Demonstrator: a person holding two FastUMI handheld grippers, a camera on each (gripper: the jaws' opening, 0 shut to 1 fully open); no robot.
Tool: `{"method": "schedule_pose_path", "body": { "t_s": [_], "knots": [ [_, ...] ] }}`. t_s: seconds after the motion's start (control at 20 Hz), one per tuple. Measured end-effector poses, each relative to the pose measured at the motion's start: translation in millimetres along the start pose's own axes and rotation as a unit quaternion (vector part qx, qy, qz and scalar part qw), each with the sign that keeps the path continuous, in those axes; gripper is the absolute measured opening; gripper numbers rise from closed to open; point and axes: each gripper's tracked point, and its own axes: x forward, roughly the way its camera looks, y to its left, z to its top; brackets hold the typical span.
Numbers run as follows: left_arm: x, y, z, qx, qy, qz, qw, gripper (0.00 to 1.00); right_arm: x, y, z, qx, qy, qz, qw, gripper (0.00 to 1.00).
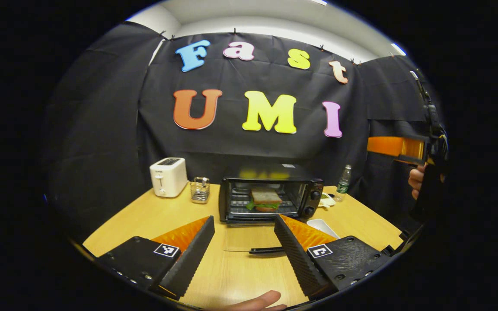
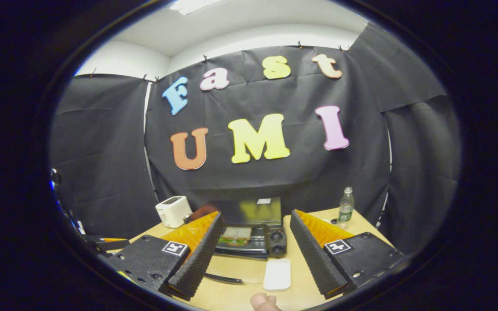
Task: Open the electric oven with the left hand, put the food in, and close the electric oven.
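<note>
While the booth's black cloth wall closes off the back and sides and a pale ceiling shows above it, the wooden tabletop [image 1: 154, 216] carries everything that matters, with the electric oven [image 1: 270, 194] standing near its far edge. Its glass door [image 1: 249, 239] lies folded down flat toward the viewer, the dark handle [image 1: 266, 249] running crosswise along the door's near edge, so its long axis sits square across the line of the left gripper [image 1: 244, 255]. That handle lies just ahead of and between the left jaws, which stand wide apart and hold nothing; a fingertip of the holding hand shows at the bottom of the left gripper view. The sandwich [image 1: 265, 199] already rests on the rack inside the oven, so by my reading the food step is done and closing the door is what remains, a job for which the left gripper is clearly the nearer and better aligned. The right gripper [image 2: 253, 259] hangs farther back and higher, its jaws also spread wide and empty, looking down on the oven [image 2: 251, 229] and on a small white dish [image 2: 277, 274] lying on the tabletop in front of the oven's knob side. In the left gripper view that right gripper [image 1: 404, 149] appears off to the side, held well above the tabletop. Round the oven stand a white toaster [image 1: 168, 176] to one side, a small wire rack [image 1: 200, 189] between toaster and oven, and a plastic bottle [image 1: 343, 183] on the other side.
</note>
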Motion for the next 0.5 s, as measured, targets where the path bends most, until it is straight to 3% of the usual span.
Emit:
{"method": "schedule_pose_path", "body": {
  "t_s": [0.05, 0.1, 0.15, 0.35, 0.4, 0.45, 0.5],
  "knots": [
    [8.2, -5.0, -12.4, 0.003, 0.017, -0.006, 1.0, 0.92, -8.4, -8.9, 9.5, 0.0, -0.007, -0.005, 1.0, 1.0],
    [16.2, -11.2, -22.3, 0.008, 0.028, -0.012, 1.0, 0.93, -15.6, -19.6, 17.9, -0.003, -0.015, -0.01, 1.0, 0.89],
    [25.0, -19.3, -33.8, 0.011, 0.042, -0.018, 0.999, 0.92, -19.3, -30.5, 23.8, -0.004, -0.022, -0.016, 1.0, 1.0],
    [52.1, -43.5, -84.8, 0.01, 0.113, -0.027, 0.993, 0.93, -44.0, -71.4, 53.1, -0.012, -0.055, -0.048, 0.997, 1.0],
    [56.2, -46.5, -95.5, 0.013, 0.128, -0.025, 0.991, 0.93, -50.0, -81.7, 56.5, -0.019, -0.058, -0.061, 0.996, 0.89],
    [60.1, -48.9, -103.9, 0.016, 0.141, -0.022, 0.99, 0.92, -55.6, -89.3, 61.1, -0.028, -0.065, -0.07, 0.995, 0.89],
    [64.3, -50.9, -111.0, 0.018, 0.151, -0.02, 0.988, 0.93, -62.3, -94.8, 65.6, -0.037, -0.072, -0.076, 0.994, 1.0]
  ]
}}
